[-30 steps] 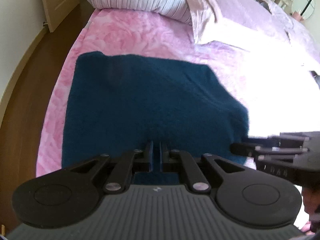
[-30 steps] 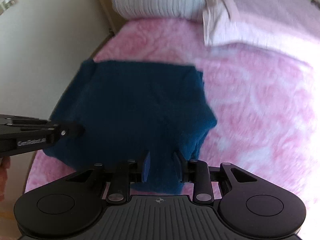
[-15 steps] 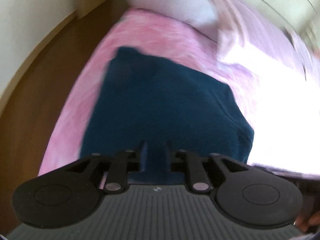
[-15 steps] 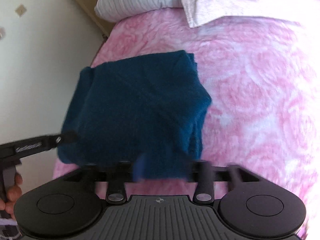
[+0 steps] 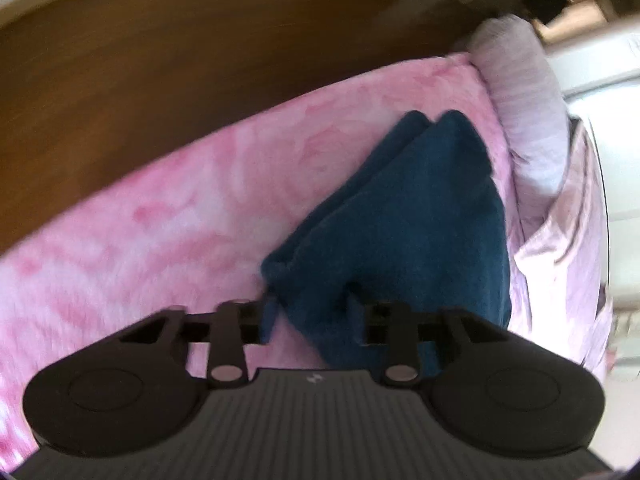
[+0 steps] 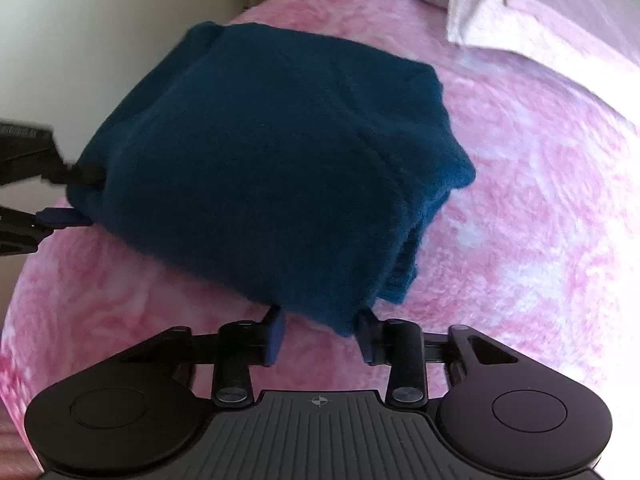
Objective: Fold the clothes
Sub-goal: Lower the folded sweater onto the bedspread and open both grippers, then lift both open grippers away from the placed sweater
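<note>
Left claw (image 5: 310, 316) rolled, closing | both pinch fuzzy teal garment (image 6: 280, 152) | right claw (image 6: 320, 330) closing

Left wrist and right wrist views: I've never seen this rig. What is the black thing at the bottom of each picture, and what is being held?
There is no robot. A person holds a two-finger claw in each hand, and a fisheye camera on each one looks forward along its fingers. The black shape at the bottom is that claw itself: the left claw in one view, the right claw in the other. A folded dark blue garment lies on a fluffy pink bed cover, with a pillow beyond. Both claws' jaws have just been closing with the garment's edge between them, and each appears to pinch it.
</note>
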The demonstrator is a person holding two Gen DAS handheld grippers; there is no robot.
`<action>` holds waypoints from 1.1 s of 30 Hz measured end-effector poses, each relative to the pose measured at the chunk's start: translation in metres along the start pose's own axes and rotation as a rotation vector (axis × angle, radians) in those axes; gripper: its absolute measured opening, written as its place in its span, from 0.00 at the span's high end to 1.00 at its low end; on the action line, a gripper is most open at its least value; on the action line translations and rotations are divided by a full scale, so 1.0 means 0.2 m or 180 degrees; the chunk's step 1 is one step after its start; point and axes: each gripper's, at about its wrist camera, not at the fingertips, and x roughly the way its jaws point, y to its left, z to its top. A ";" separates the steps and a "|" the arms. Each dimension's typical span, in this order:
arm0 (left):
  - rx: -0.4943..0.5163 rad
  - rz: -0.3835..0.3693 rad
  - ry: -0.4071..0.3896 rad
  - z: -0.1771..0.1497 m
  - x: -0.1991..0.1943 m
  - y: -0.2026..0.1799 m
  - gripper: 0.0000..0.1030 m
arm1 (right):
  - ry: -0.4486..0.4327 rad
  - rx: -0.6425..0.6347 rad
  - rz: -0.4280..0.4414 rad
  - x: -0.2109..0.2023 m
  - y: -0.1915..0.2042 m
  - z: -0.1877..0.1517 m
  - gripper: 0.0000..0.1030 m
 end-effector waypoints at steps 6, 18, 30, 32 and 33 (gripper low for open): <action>0.0412 0.0009 -0.0115 0.01 -0.04 -0.03 0.83 | -0.0005 0.0419 0.0102 -0.04 -0.04 0.03 0.83; 0.1455 0.0617 -0.0098 -0.14 -0.26 -0.28 0.82 | -0.0081 0.0749 -0.0154 -0.31 -0.08 0.10 0.82; 0.2188 0.0716 0.0046 -0.30 -0.08 -0.55 0.78 | 0.0080 0.0799 -0.0056 -0.15 -0.08 0.20 0.80; 0.2268 0.0762 0.0006 -0.32 -0.16 -0.57 0.77 | 0.0022 0.0939 0.0005 -0.24 -0.08 0.15 0.74; 0.2301 0.0792 -0.0027 -0.33 -0.21 -0.57 0.74 | -0.0004 0.1023 0.0037 -0.29 -0.08 0.12 0.64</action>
